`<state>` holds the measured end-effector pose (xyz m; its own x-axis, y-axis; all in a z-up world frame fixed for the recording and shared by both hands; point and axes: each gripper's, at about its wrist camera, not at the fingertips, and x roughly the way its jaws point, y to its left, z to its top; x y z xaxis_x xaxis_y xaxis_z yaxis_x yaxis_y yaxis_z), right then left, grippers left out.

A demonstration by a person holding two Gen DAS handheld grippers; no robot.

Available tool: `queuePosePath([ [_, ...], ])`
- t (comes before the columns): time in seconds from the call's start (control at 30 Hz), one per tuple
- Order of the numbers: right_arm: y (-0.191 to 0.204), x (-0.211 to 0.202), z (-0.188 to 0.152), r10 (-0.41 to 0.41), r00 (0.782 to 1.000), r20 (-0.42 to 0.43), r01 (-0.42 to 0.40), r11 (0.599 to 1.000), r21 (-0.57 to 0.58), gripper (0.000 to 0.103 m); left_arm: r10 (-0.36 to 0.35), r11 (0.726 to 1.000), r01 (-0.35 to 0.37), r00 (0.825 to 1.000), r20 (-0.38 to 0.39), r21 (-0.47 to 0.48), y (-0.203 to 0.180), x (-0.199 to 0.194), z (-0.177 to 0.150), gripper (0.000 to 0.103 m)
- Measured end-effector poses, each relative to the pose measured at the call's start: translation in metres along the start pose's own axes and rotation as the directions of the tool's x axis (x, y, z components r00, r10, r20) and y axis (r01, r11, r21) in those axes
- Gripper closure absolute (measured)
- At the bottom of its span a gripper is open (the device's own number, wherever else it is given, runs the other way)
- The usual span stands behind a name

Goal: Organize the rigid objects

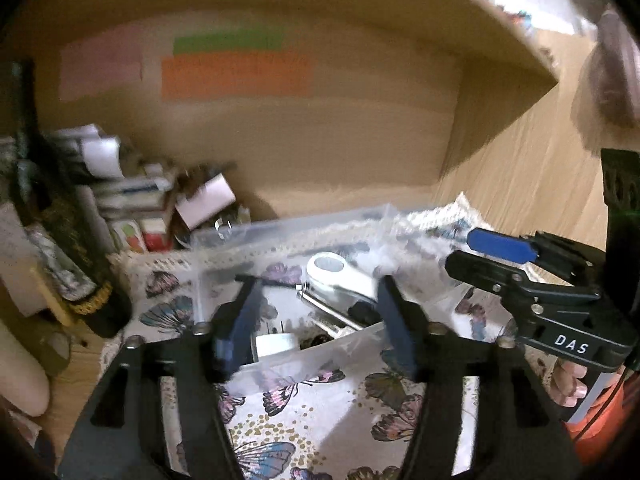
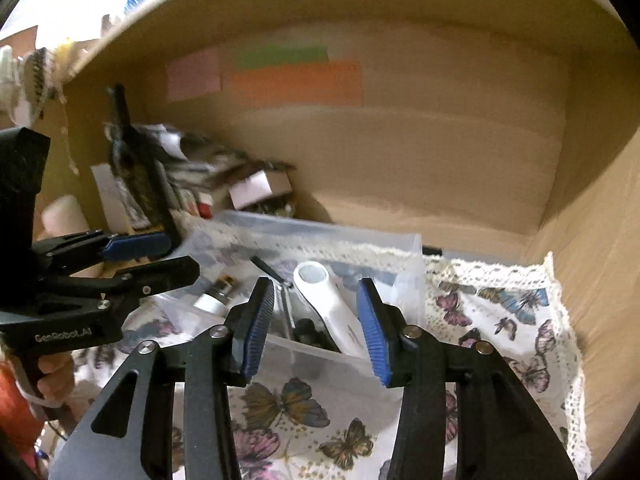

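Observation:
A clear plastic bin (image 1: 280, 226) (image 2: 404, 248) stands on a butterfly-print cloth (image 1: 328, 412) (image 2: 500, 312) in a wooden shelf nook. In it lie a white handled tool (image 1: 336, 274) (image 2: 332, 304), a metal tool (image 1: 328, 310), a white plug (image 1: 276, 344) and a small bottle (image 2: 218, 294). My left gripper (image 1: 316, 328) is open and empty over the bin's near wall. My right gripper (image 2: 316, 328) is open and empty, also at the near wall. Each gripper shows in the other's view: the right one (image 1: 476, 250) and the left one (image 2: 176, 256).
A cluttered pile of boxes and papers (image 1: 132, 196) (image 2: 224, 176) and a dark bottle (image 1: 68, 240) (image 2: 136, 176) stand at the left. Coloured sticky notes (image 1: 236, 72) (image 2: 292, 78) are on the back wall. A side wall (image 2: 600, 220) rises at the right.

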<state>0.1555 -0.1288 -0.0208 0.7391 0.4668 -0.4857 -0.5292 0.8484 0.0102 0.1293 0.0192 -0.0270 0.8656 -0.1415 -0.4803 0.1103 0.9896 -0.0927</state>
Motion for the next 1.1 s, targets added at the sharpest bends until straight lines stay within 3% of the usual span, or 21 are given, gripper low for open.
queuePosePath([
  [0.17, 0.008, -0.033, -0.002, -0.001, 0.998, 0.066, 0.002, 1.0, -0.007, 0.062, 0.012, 1.0, -0.015, 0.995, 0.102, 0.026, -0.009, -0.043, -0.003, 0.024],
  [0.33, 0.017, -0.066, -0.01, -0.001, 0.99, 0.144, 0.0, 1.0, 0.007, 0.028, 0.04, 0.998, -0.046, 0.983, 0.179, 0.033, -0.016, -0.079, -0.011, 0.005],
  [0.57, 0.029, -0.099, -0.022, -0.025, 0.978, 0.209, 0.025, 1.0, 0.003, 0.018, 0.034, 0.999, -0.041, 0.975, 0.218, 0.024, -0.022, -0.108, -0.025, 0.001],
  [0.7, 0.032, -0.113, -0.029, -0.041, 0.97, 0.241, 0.038, 0.999, 0.015, 0.003, 0.024, 0.999, -0.03, 0.974, 0.224, 0.02, -0.025, -0.115, -0.031, 0.001],
  [1.1, 0.035, -0.124, -0.036, -0.069, 0.962, 0.263, 0.064, 0.998, 0.026, 0.001, 0.01, 1.0, -0.012, 0.973, 0.229, 0.006, -0.027, -0.118, -0.036, 0.0],
])
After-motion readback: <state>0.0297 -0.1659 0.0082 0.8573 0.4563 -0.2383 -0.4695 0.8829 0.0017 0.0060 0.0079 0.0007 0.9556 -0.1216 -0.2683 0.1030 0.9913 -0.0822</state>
